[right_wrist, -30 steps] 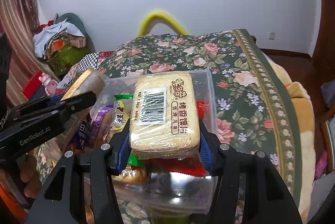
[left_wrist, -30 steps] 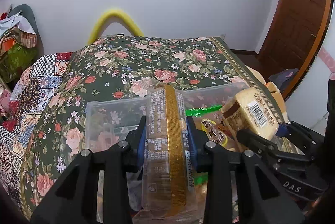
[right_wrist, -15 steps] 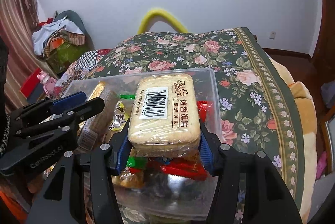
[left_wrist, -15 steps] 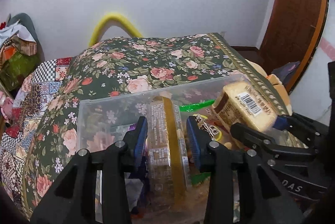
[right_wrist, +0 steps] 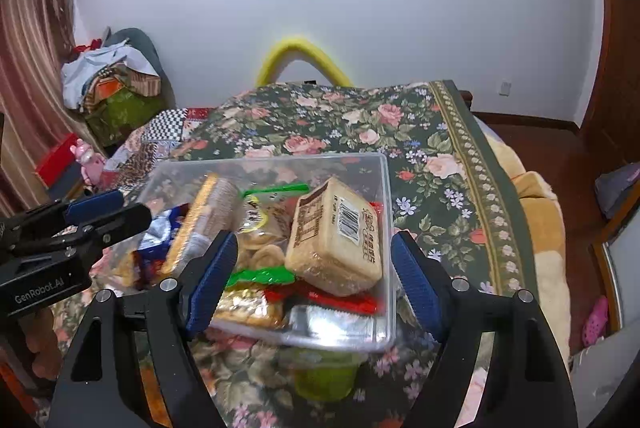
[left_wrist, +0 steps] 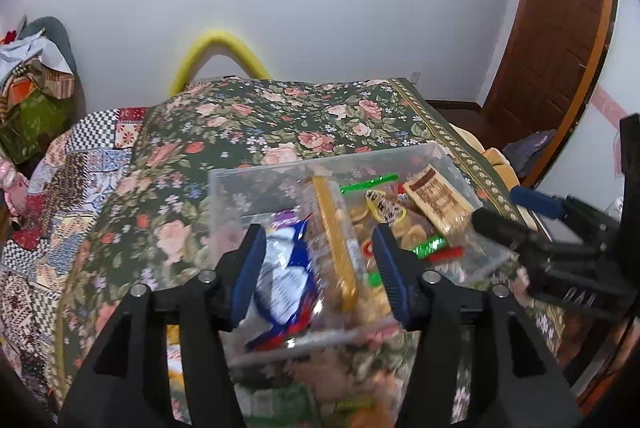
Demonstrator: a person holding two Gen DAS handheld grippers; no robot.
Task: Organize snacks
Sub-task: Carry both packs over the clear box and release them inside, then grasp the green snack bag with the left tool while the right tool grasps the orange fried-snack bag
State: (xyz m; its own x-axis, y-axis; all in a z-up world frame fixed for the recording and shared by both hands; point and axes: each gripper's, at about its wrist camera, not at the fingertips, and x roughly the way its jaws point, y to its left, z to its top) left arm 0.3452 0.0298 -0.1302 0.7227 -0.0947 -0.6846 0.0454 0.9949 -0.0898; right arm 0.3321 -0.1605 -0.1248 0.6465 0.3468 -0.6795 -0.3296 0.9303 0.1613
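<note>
A clear plastic bin (left_wrist: pixel 218 196) (right_wrist: pixel 385 188) full of snack packs sits on the floral bedspread. A long pack with a gold stripe (left_wrist: pixel 334 240) (right_wrist: pixel 208 216) lies in its left half, free of my left gripper (left_wrist: pixel 320 272). That gripper's jaws are opening and hang above the pack without touching it. A tan pack of toasted slices with a barcode (right_wrist: pixel 336 240) (left_wrist: pixel 436 202) rests tilted in the right half. My right gripper (right_wrist: pixel 314 282) hovers over it, jaws opening, pads apart from the pack. Each gripper shows in the other's view: the left gripper (right_wrist: pixel 116 210), the right gripper (left_wrist: pixel 502 206).
A green cup (right_wrist: pixel 326 376) lies on the bed just in front of the bin, and blurred snack packs (left_wrist: pixel 280 404) lie under the left gripper. A yellow tube (right_wrist: pixel 300 56) arches behind the bed. Clothes pile (right_wrist: pixel 108 76) at left, wooden door (left_wrist: pixel 552 28) at right.
Both grippers opened and let go of their packs, which now lie in the bin. Both have pulled back and up from the bin.
</note>
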